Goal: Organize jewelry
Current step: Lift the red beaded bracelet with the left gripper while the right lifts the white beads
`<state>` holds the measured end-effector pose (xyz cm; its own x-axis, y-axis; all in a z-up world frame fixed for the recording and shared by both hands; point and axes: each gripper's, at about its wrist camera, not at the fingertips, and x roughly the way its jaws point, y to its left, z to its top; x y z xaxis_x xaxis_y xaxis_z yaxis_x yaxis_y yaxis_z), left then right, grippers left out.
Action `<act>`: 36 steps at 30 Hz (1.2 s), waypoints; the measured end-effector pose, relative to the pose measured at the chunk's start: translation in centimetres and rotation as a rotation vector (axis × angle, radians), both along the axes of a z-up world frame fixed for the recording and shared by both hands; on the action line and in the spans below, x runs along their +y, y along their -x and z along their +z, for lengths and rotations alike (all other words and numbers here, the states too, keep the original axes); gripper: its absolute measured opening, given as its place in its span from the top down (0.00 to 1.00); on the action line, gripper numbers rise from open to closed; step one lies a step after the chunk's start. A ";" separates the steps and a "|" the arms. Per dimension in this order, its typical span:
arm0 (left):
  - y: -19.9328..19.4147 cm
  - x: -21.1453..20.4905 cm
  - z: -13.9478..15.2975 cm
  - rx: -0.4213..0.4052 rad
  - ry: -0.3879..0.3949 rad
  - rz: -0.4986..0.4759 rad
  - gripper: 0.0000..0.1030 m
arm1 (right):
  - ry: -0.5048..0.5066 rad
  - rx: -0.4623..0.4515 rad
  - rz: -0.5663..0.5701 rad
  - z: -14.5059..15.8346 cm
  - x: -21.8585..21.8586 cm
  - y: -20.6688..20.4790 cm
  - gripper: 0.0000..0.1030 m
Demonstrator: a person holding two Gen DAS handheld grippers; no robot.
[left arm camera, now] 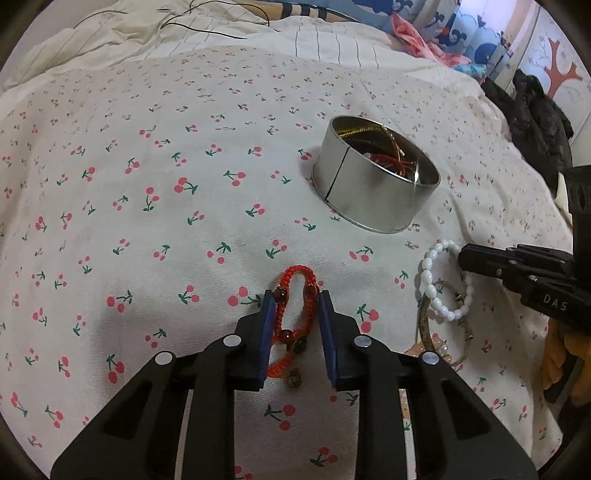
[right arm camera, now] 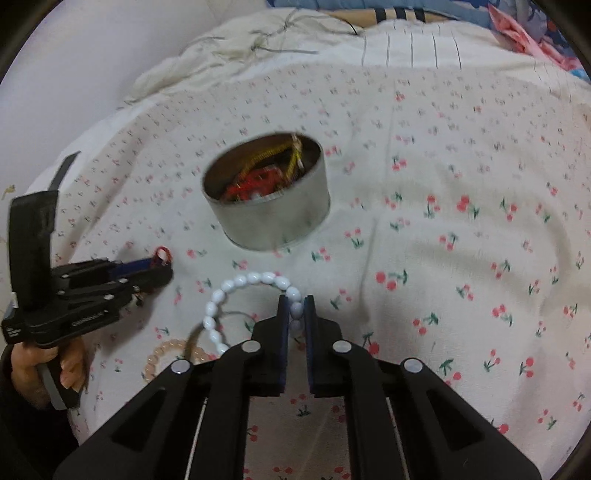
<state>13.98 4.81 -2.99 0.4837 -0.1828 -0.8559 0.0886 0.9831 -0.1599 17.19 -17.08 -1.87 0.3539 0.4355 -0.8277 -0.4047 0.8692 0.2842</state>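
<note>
**Bracelets and tin on the cherry-print cover**

A red braided bracelet (left arm camera: pixel 295 317) with amber beads lies folded at 6 o'clock. The white bead bracelet (left arm camera: pixel 445 280) overlaps a thin bangle (left arm camera: pixel 428 332) at 4 o'clock. The round metal tin (left arm camera: pixel 373 184), open, holds red and gold cords at 1 o'clock.

Ahead and right of your left claw (left arm camera: pixel 296 300): the round tin (left arm camera: pixel 373 184) stands upright on the bed cover (left arm camera: pixel 147 229), its open top part-filled with red and gold cords.

Ahead and left of your left claw: bare cherry-print cover, free passage.

Between its fingers: the red cord bracelet (left arm camera: pixel 295 314) fills the gap.

Right of your left claw: white bead bracelet (left arm camera: pixel 443 284), thin bangle (left arm camera: pixel 445 325) under it, and your right claw (right arm camera: pixel 296 304) block that side.

Ahead and right of your right claw: open cover.

Far edge: rumpled bedding (left arm camera: pixel 184 33).
</note>
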 end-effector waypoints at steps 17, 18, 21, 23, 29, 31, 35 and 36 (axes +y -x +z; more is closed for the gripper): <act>0.6 -1.3 0.2 -0.036 -0.084 -0.035 0.79 | -0.010 -0.012 0.003 -0.1 0.0 0.3 0.92; 0.7 -1.4 0.3 -0.043 -0.094 -0.038 0.81 | -0.023 -0.009 -0.001 0.0 -0.2 0.3 0.92; 1.0 -1.7 0.7 -0.060 -0.113 -0.048 0.84 | -0.065 -0.006 -0.008 0.3 -0.6 0.2 0.92; 1.2 -1.9 1.0 -0.075 -0.125 -0.054 0.85 | -0.089 -0.006 -0.012 0.6 -0.7 0.2 0.92; 1.6 -2.2 1.9 -0.118 -0.146 -0.061 0.85 | -0.154 -0.008 -0.022 1.3 -1.2 0.4 0.92; 1.6 -2.3 2.1 -0.129 -0.153 -0.062 0.85 | -0.178 -0.007 -0.024 1.5 -1.4 0.4 0.92; 1.9 -2.5 2.6 -0.157 -0.169 -0.064 0.86 | -0.226 -0.009 -0.032 2.0 -2.1 0.4 0.92; 2.0 -2.5 2.7 -0.164 -0.172 -0.065 0.86 | -0.232 -0.012 -0.035 2.1 -2.2 0.5 0.92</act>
